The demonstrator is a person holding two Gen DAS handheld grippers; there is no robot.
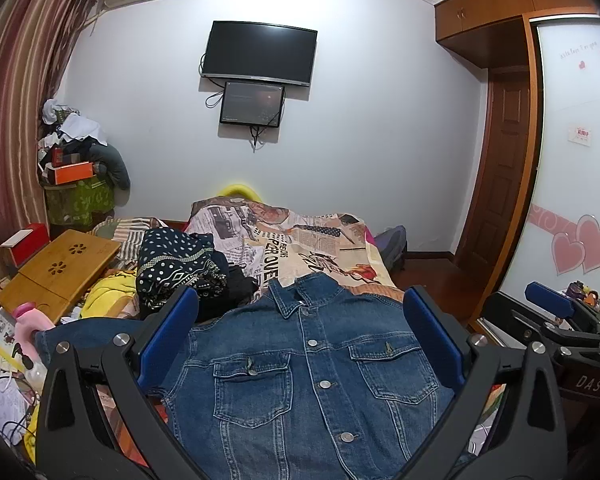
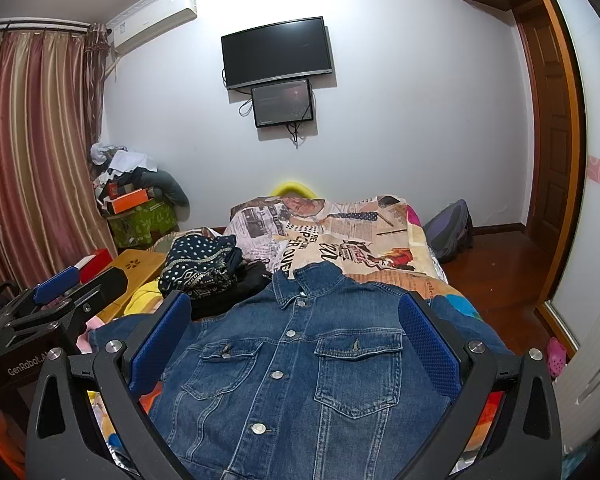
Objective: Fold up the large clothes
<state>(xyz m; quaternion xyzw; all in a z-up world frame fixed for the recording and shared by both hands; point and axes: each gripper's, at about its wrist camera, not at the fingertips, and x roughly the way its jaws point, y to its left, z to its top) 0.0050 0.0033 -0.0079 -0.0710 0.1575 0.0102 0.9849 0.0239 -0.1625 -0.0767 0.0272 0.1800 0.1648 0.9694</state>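
Note:
A blue denim jacket lies buttoned and face up on the bed, collar toward the far wall; the right wrist view shows the same denim jacket. My left gripper hovers above its chest, open wide, nothing between the blue pads. My right gripper hangs likewise over the jacket, open and empty. Each gripper shows at the edge of the other's view: the right gripper on the right, the left gripper on the left. The jacket's hem is hidden below both frames.
A newspaper-print bedcover spreads beyond the collar. A heap of dark patterned clothes sits left of the jacket, beside a wooden lap table. Clutter fills the left floor; a wardrobe and a backpack stand on the right.

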